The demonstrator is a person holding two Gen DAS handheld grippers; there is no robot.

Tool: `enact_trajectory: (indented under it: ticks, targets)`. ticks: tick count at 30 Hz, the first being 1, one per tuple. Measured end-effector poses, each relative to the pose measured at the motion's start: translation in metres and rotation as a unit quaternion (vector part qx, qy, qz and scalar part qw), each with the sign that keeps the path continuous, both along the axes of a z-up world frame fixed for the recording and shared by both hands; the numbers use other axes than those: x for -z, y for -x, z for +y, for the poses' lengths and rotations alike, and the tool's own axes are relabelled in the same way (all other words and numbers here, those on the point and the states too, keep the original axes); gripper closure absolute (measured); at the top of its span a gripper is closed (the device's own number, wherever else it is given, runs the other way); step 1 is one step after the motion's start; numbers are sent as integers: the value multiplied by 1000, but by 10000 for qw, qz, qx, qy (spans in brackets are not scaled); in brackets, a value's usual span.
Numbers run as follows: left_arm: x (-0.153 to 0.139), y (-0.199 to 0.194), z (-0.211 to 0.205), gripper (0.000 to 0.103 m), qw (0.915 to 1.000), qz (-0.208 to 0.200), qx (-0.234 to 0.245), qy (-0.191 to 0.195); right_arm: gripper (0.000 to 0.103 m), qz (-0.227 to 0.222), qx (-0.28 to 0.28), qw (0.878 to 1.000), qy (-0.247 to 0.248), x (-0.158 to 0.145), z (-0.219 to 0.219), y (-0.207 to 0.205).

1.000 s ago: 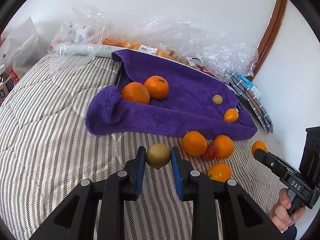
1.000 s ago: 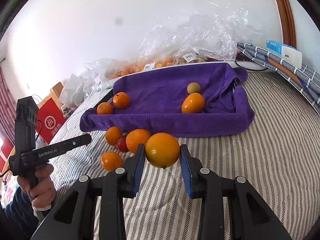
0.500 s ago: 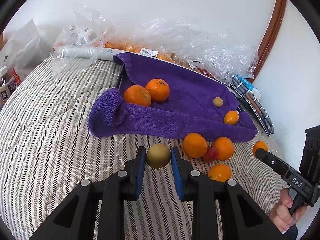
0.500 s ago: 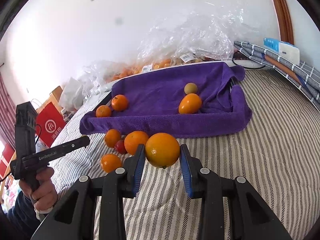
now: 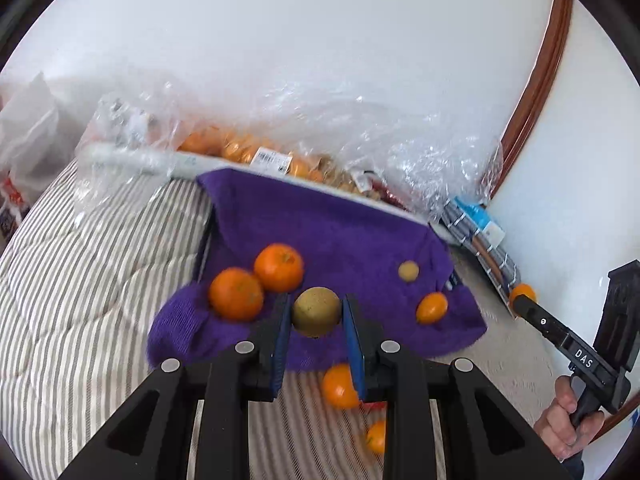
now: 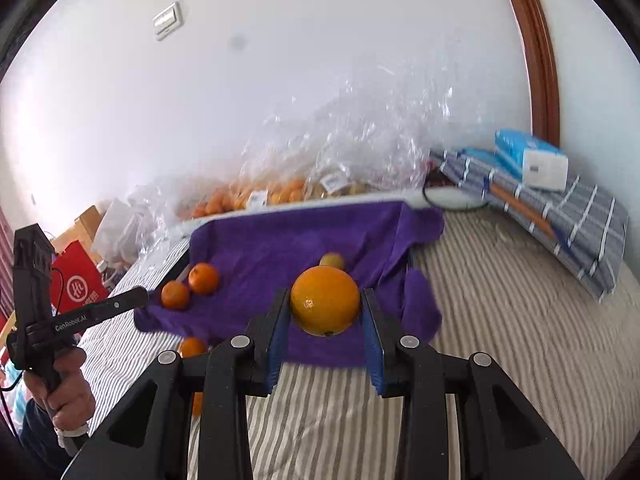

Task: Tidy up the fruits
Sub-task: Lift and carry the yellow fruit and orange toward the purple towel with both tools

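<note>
Both loads are now lifted off the bed and carried toward the purple towel point(image 5: 352, 240), so I judge drop-off is next. Left tongs point(image 5: 316, 316): clenched on a brown-green fruit point(image 5: 316, 311). Right tongs point(image 6: 325, 312): clenched on an orange point(image 6: 325, 305). Surface: striped bedspread point(image 6: 500, 320), loose oranges point(image 5: 339, 386) remaining. Room: white wall, plastic fruit bags point(image 5: 360, 136) behind.

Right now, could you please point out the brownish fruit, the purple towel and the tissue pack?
brownish fruit point(image 5: 316, 311), left wrist view, front face.
purple towel point(image 5: 340, 232), left wrist view, bare middle.
tissue pack point(image 6: 532, 159), right wrist view, side.
</note>
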State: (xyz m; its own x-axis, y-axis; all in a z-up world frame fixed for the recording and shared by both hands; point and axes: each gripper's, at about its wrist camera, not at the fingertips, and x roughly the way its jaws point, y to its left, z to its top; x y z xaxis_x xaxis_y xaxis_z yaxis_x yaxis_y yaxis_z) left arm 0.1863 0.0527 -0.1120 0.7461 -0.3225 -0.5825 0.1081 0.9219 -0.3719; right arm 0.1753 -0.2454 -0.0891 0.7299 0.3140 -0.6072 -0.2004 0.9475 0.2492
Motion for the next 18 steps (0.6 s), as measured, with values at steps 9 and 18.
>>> enact_trajectory:
  ticks: [9, 18]
  targets:
    - [18, -38, -21, 79, 9998, 144, 114, -16, 68, 7, 16, 9996, 270, 7, 6, -51]
    - [29, -35, -17, 79, 9997, 207, 123, 48, 68, 595, 262, 9973, 344, 50, -1, -72]
